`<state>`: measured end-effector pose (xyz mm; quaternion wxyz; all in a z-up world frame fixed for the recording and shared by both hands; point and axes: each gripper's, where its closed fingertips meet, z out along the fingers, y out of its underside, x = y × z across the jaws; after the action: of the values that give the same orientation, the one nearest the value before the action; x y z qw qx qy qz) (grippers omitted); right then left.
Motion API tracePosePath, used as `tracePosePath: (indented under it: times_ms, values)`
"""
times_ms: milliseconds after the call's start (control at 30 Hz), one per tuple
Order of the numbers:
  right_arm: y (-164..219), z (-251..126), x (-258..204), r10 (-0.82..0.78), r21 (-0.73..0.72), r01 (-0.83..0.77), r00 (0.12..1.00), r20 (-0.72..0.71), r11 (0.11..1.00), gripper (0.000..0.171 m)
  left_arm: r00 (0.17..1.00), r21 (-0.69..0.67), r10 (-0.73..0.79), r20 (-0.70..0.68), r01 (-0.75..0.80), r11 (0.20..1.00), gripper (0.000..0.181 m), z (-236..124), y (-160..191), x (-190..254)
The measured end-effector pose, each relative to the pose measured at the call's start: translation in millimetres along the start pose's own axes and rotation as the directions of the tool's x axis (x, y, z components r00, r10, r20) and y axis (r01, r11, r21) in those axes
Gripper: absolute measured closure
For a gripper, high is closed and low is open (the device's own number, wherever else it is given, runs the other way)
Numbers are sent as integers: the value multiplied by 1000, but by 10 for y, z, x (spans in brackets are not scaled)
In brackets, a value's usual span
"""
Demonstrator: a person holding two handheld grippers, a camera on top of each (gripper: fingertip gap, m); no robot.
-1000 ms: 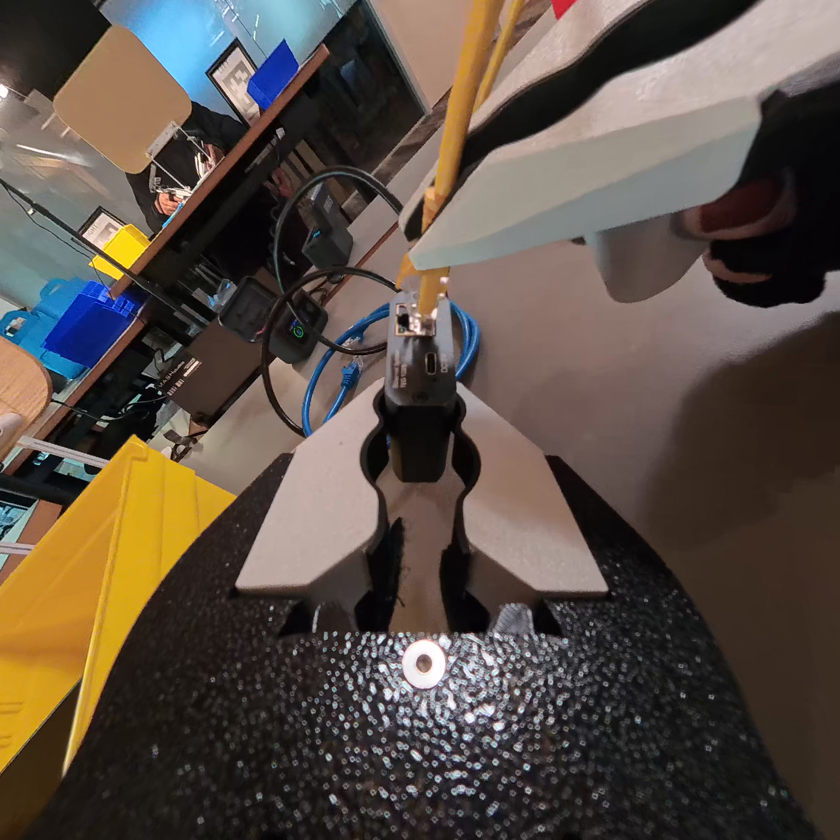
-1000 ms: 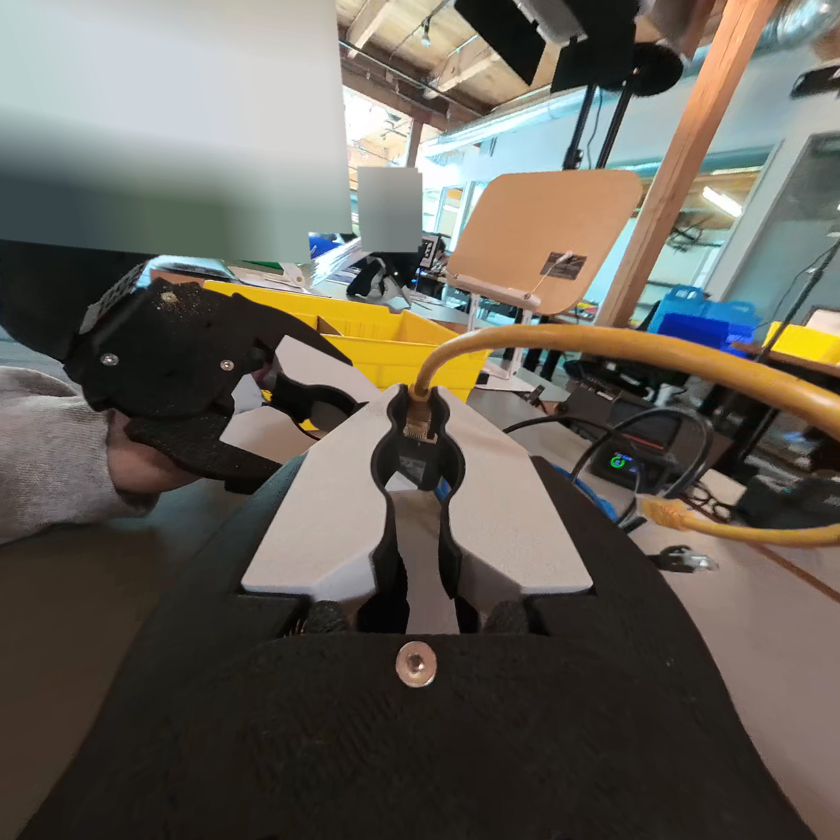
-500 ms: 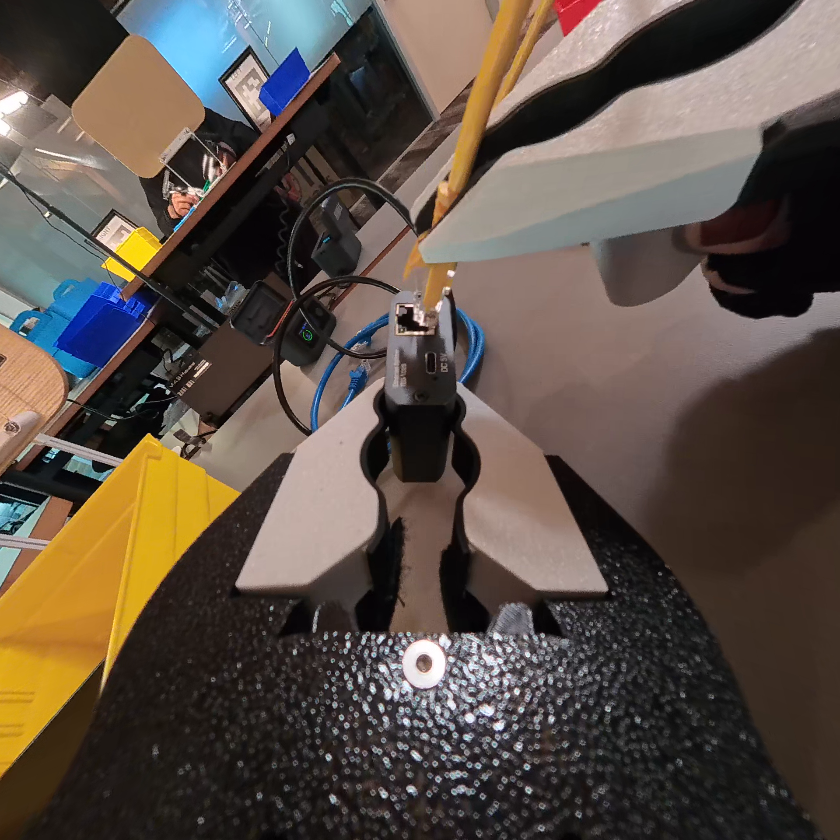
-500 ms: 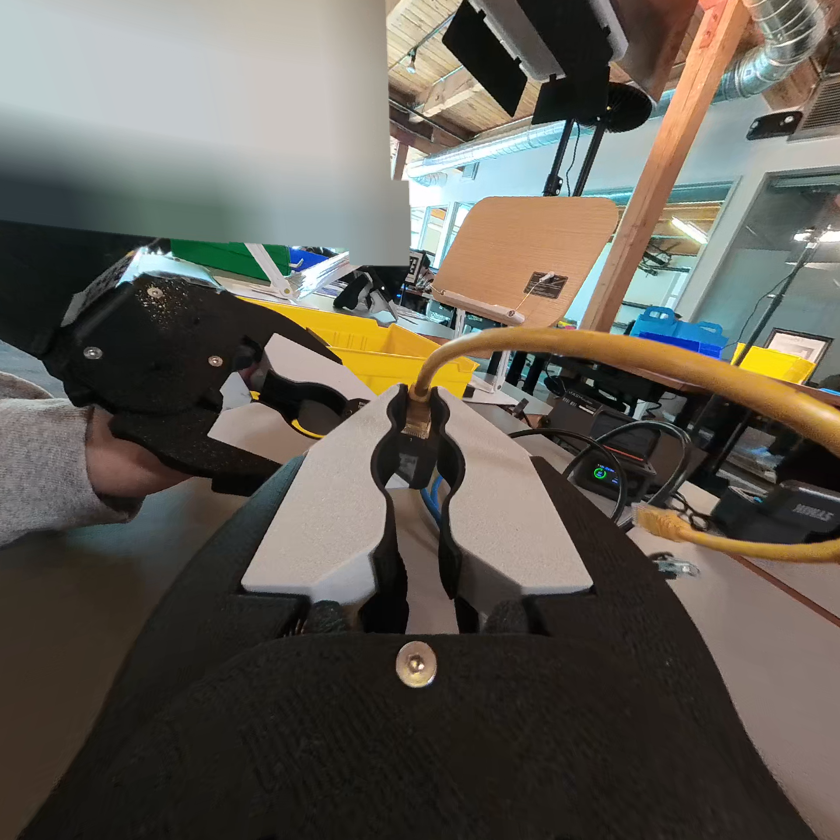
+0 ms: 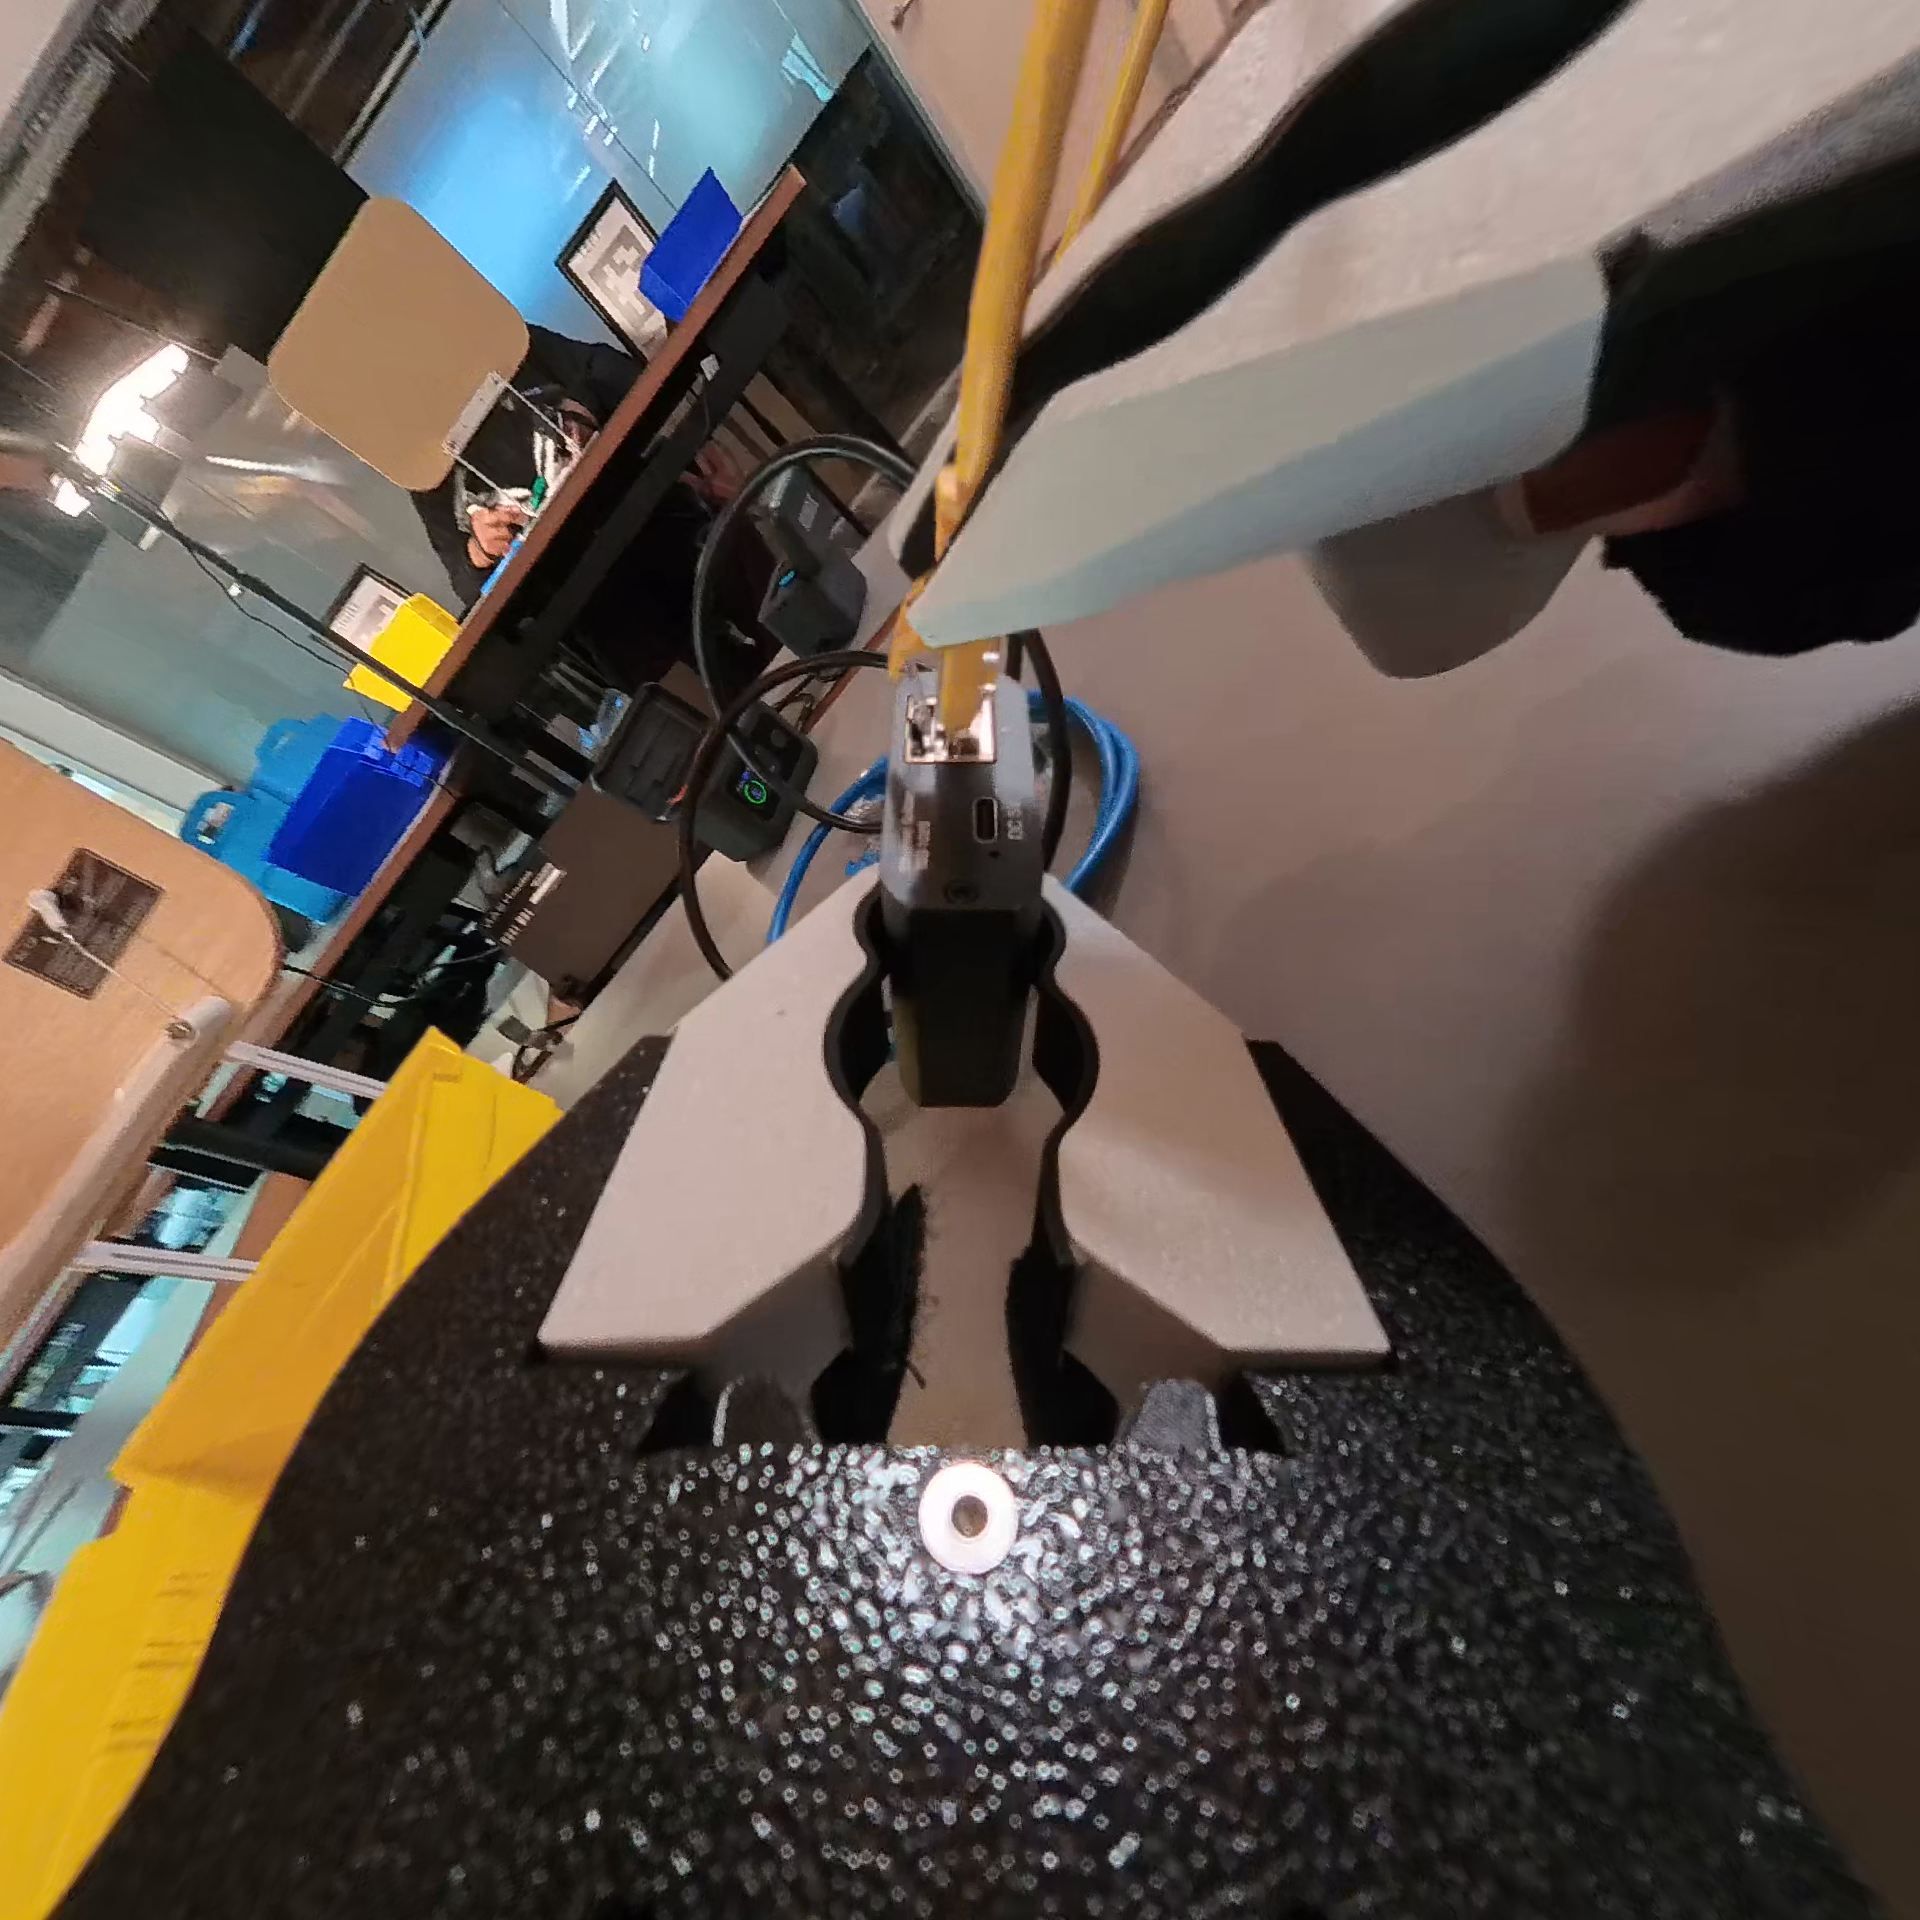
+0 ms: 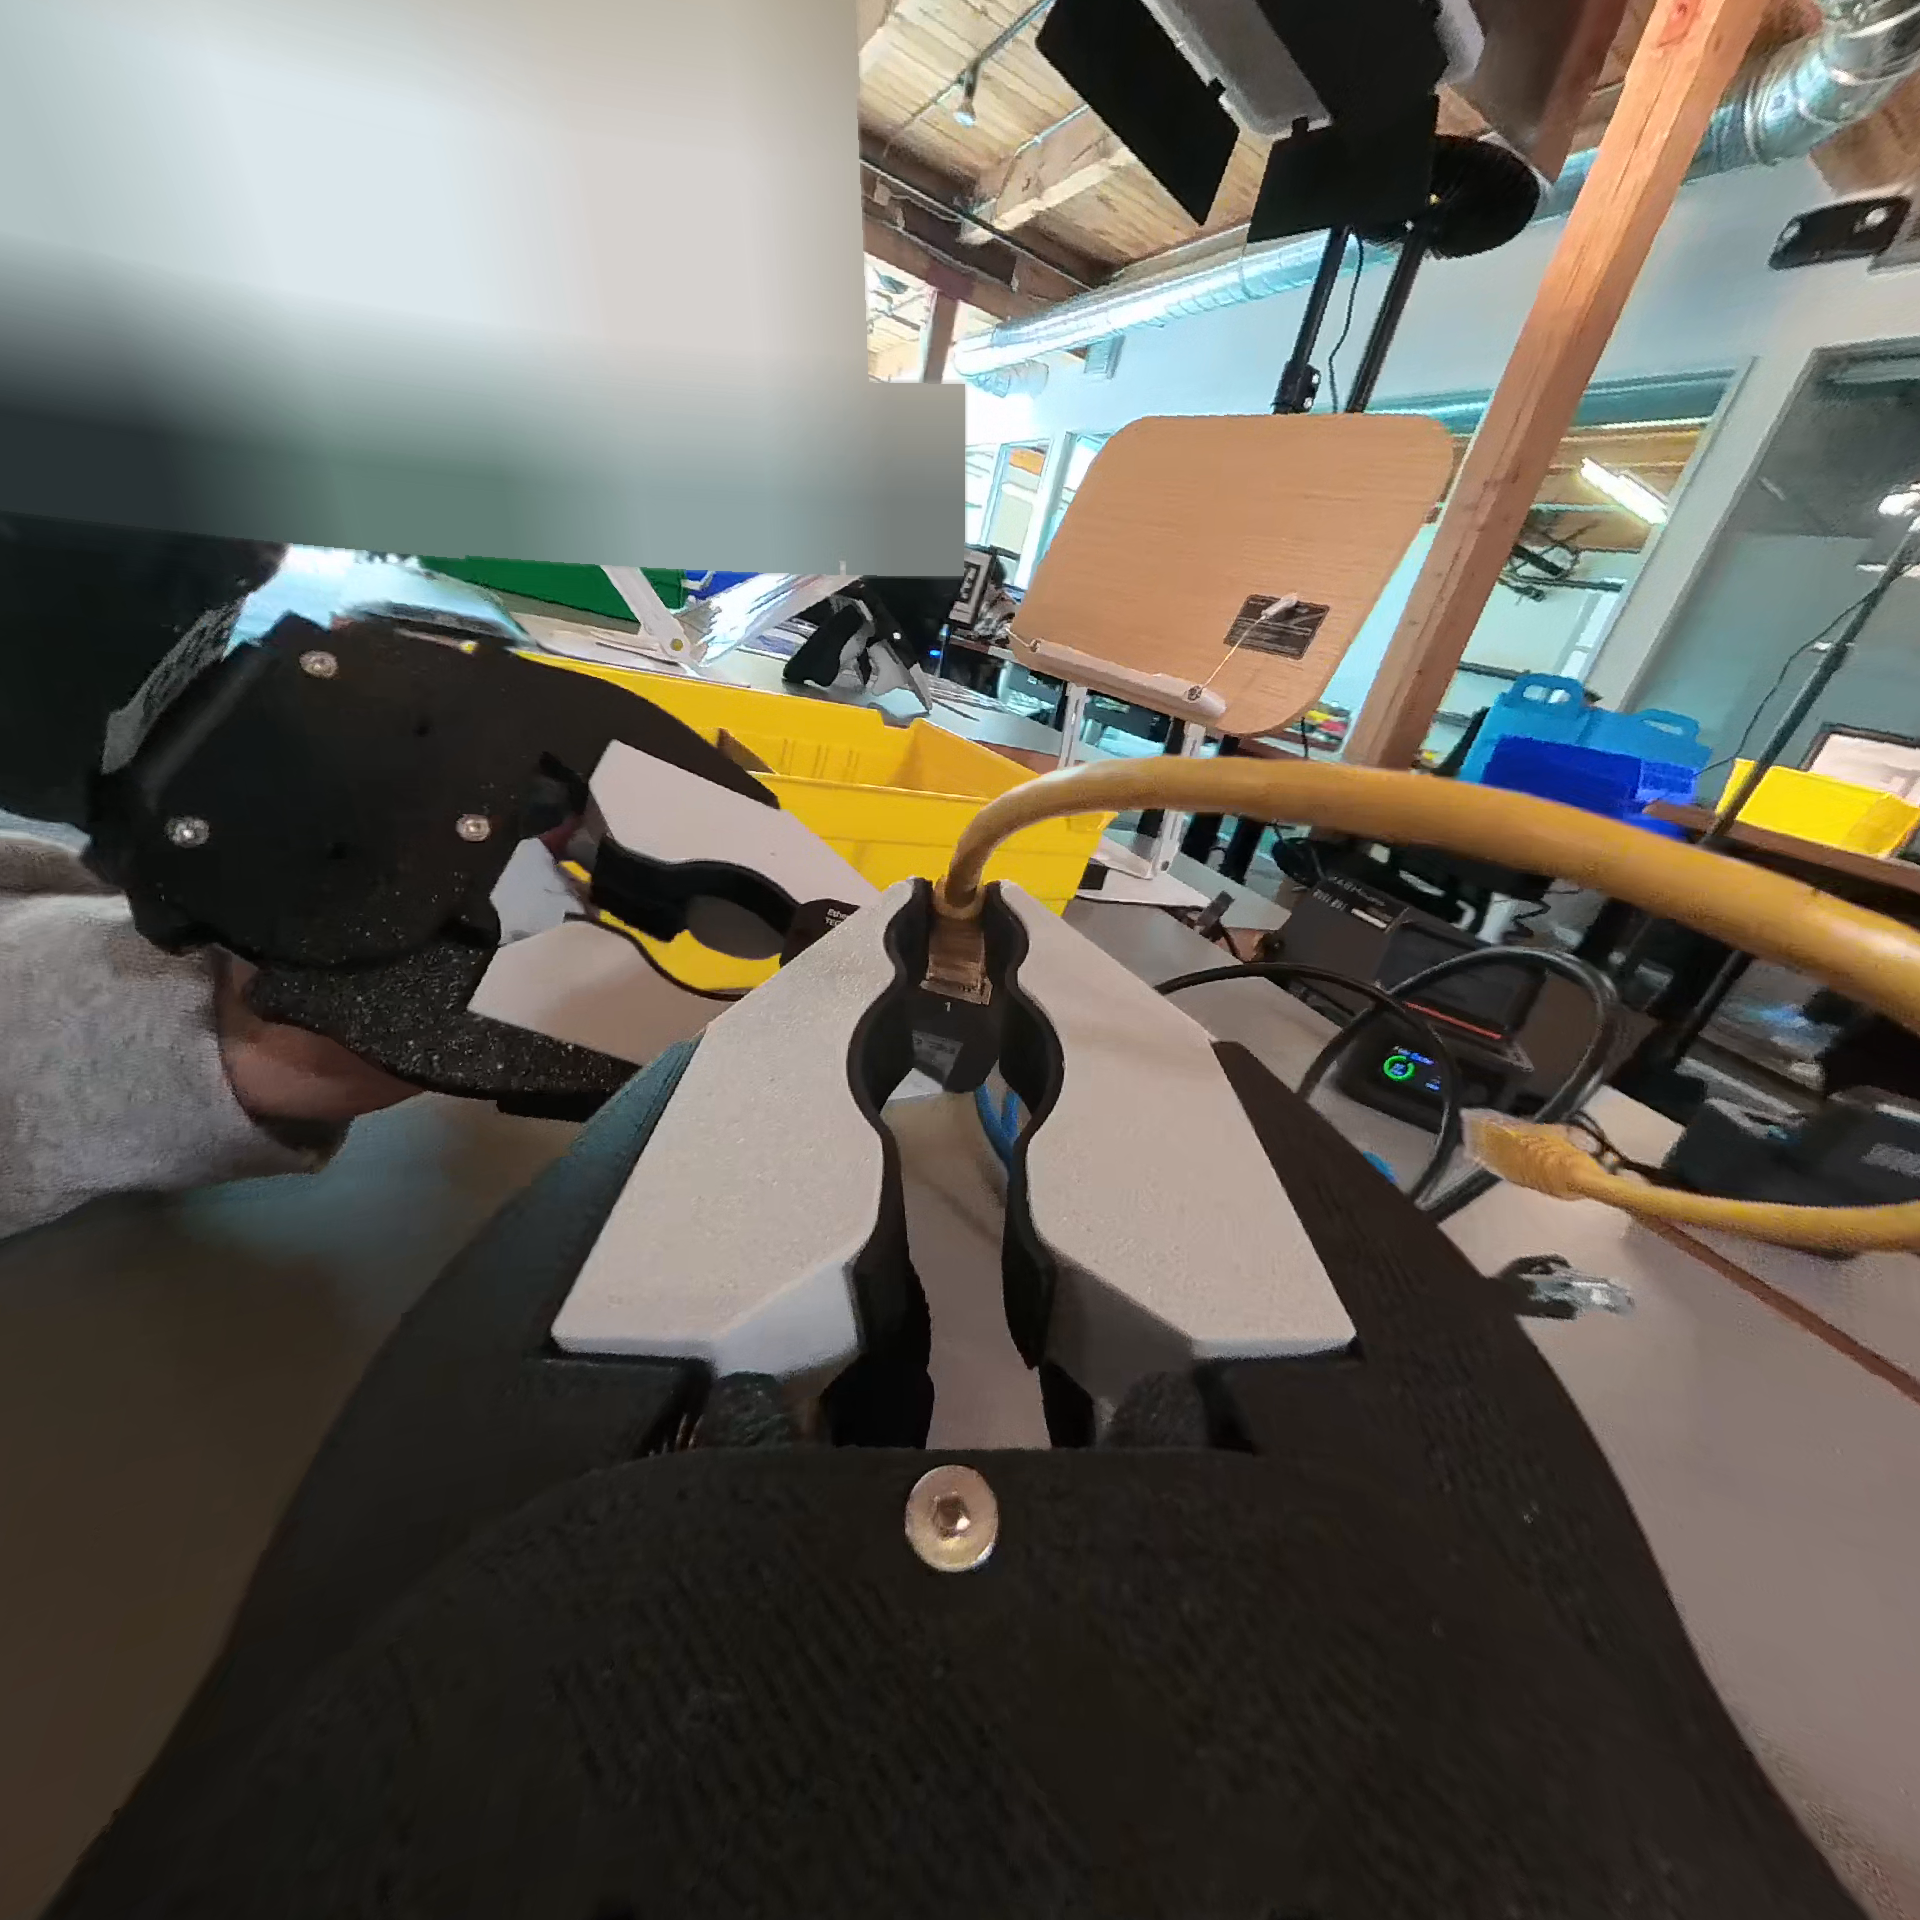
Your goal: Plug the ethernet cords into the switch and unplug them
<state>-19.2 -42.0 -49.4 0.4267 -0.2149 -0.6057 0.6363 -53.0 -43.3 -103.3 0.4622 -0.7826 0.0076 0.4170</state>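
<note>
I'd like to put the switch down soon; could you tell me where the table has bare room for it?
The table is bare to the right of the switch and the blue cable coil. Behind the switch it is crowded with black cables and chargers. In the right wrist view, the loose yellow plug and a black plug clutter the right side.

Ceiling: bare wooden joists (image 6: 1049, 187) overhead, with a silver duct (image 6: 1164, 301) running beneath them.
Post: a timber post (image 6: 1558, 343) rises at a slant on the right.
Walls: pale, with glazed partitions (image 6: 1787, 540) letting in bluish daylight.
Bench: a beige top (image 6: 1704, 1558) with a dark seam across it.
Bins: a yellow bin (image 6: 914, 769) sits beyond the bench; blue bins (image 6: 1590, 748) stand farther off.
Board: a rounded wooden panel (image 6: 1226, 551) tilts on a white stand.
Far desk: a long brown-edged desk (image 5: 582, 457) holds a blue box (image 5: 691, 244); a person (image 5: 499, 499) sits behind it.
</note>
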Motion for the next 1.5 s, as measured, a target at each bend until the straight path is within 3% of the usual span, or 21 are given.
tracePosePath:
  times_ms: [267,500,667,933,1333,1500]
  values:
    - [-3,-29,92,204,37,-205,978,42,978,162,999,78,32,18,-34,996,160,-80,-106,-11]
    - [24,-25,119,460,53,-469,879,128,882,162,995,126,94,30,-97,987,161,-126,-142,-23]
    - [79,-12,139,493,37,-501,861,121,865,162,994,142,107,2,-106,984,160,-115,-132,-4]
    - [100,-5,120,653,6,-670,726,216,742,162,993,195,113,-28,-105,975,160,-144,-171,27]
    - [192,14,119,757,-54,-769,612,228,638,162,990,200,130,-50,-117,973,160,-136,-151,56]
    - [210,15,150,737,-47,-747,641,215,664,163,991,184,124,-54,-112,977,160,-112,-130,59]
